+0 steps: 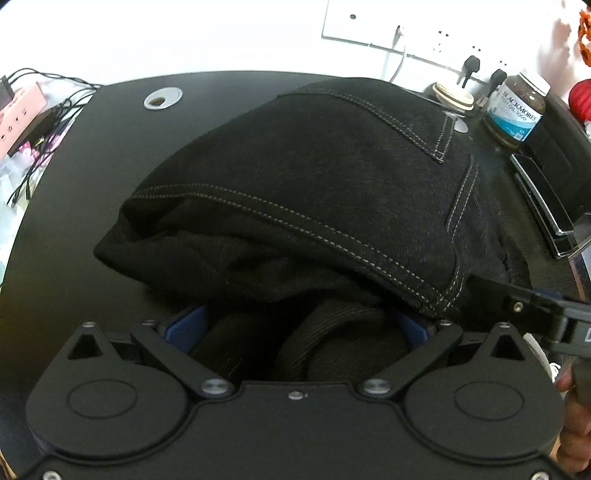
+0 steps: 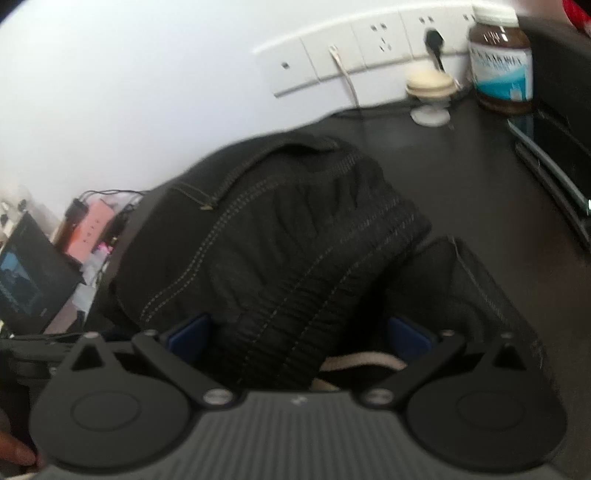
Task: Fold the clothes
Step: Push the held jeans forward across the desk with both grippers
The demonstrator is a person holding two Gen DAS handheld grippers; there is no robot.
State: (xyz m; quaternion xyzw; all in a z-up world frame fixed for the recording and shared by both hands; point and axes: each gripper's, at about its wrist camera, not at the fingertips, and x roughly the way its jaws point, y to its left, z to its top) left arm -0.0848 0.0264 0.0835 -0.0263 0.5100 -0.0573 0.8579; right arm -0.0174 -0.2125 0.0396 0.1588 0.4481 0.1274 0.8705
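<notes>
Black jeans (image 1: 295, 184) with pale stitching lie folded in a thick bundle on the black table (image 1: 66, 229). My left gripper (image 1: 299, 328) is open at the bundle's near edge. Its blue pads (image 1: 184, 328) stand wide apart with rolled denim between them. In the right wrist view the elastic waistband of the jeans (image 2: 295, 258) fills the middle. My right gripper (image 2: 299, 332) is also open, its jaws wide on either side of the waistband. A white drawstring (image 2: 362, 360) shows just behind them. This view is blurred.
A brown supplement bottle (image 1: 517, 110) and a small cream holder (image 1: 454, 98) stand at the table's back right, below the wall sockets (image 1: 406, 33). A black stand (image 1: 543, 199) lines the right edge. Off the left edge are a pink power strip (image 1: 18, 118) and cables.
</notes>
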